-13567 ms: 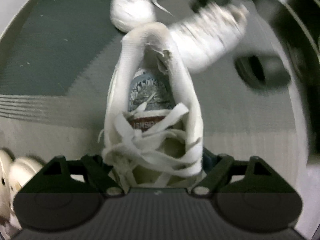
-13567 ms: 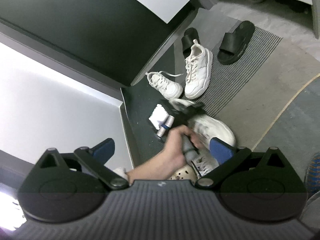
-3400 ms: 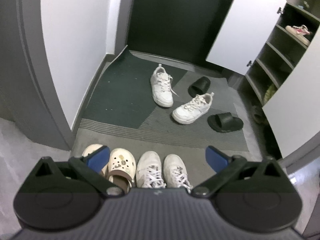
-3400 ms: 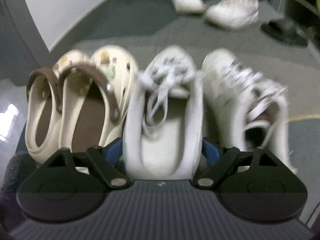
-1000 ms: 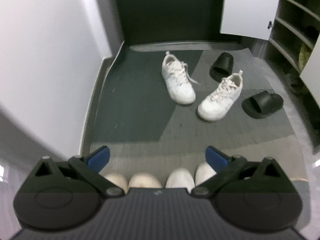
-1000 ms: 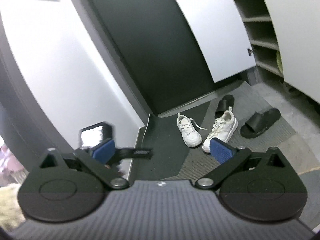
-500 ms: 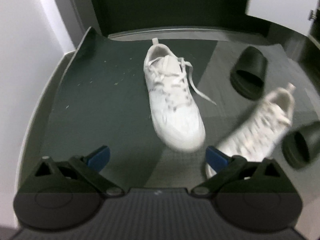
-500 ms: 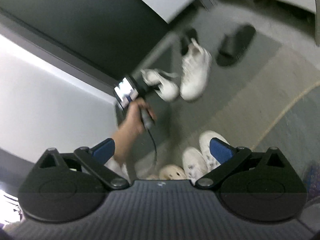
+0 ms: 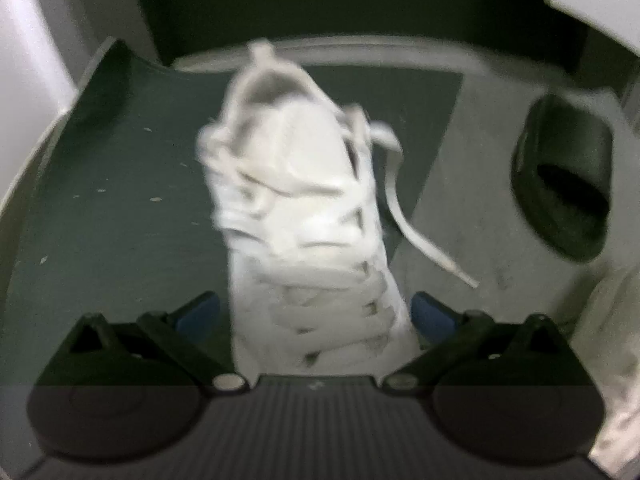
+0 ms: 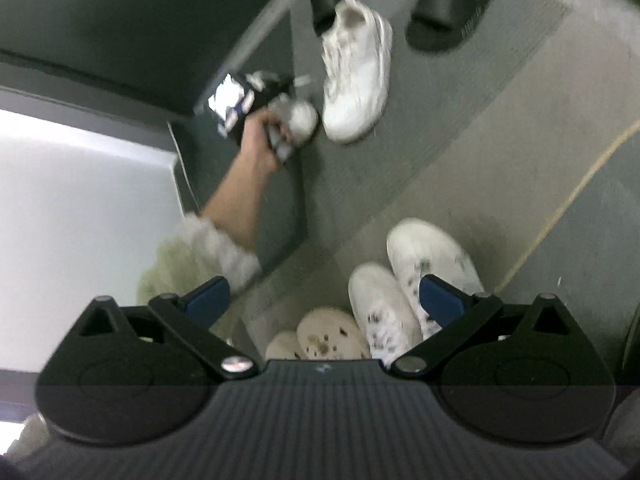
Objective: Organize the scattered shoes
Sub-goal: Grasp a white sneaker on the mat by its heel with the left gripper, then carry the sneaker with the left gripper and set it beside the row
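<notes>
Left gripper [image 9: 316, 312] has its fingers spread either side of a white sneaker [image 9: 304, 208] on the dark mat [image 9: 120, 184]. Right gripper [image 10: 324, 296], fingers spread and empty, hangs above paired shoes [image 10: 404, 280] near its base.

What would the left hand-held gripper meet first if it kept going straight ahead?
The white sneaker. The left hand-held gripper is open with its fingers either side of the laced forefoot, so it would press further along the shoe; the blur hides how near contact is.
</notes>
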`<state>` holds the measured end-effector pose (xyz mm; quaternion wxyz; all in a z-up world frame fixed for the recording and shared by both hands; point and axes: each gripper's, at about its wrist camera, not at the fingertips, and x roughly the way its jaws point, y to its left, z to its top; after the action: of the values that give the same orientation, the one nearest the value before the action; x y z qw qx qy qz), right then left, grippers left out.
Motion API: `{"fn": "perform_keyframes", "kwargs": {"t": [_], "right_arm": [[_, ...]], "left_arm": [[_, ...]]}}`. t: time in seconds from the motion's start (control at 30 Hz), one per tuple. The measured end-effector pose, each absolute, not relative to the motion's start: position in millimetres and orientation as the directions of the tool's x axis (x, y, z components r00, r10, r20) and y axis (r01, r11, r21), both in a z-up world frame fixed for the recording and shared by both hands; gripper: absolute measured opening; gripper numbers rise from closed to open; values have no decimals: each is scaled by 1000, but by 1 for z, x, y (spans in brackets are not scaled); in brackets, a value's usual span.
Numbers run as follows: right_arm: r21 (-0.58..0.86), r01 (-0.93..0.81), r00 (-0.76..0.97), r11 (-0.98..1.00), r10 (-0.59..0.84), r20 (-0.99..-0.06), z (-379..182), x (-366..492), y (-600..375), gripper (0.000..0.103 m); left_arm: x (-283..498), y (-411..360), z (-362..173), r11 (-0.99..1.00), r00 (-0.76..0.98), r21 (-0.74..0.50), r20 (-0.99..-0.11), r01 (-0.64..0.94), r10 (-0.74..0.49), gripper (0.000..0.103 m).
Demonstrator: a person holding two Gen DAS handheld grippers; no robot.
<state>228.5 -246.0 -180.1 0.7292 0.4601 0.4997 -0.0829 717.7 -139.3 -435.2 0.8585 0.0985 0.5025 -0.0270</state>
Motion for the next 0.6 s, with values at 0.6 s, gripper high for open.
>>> {"fn": "perform_keyframes", "kwargs": {"t": [0.6], "right_arm": [[644, 496, 614, 583, 288, -734, -136, 182, -244, 103]], "left_arm": [[614, -68, -403, 914, 496, 197, -868, 353, -4, 78]]}}
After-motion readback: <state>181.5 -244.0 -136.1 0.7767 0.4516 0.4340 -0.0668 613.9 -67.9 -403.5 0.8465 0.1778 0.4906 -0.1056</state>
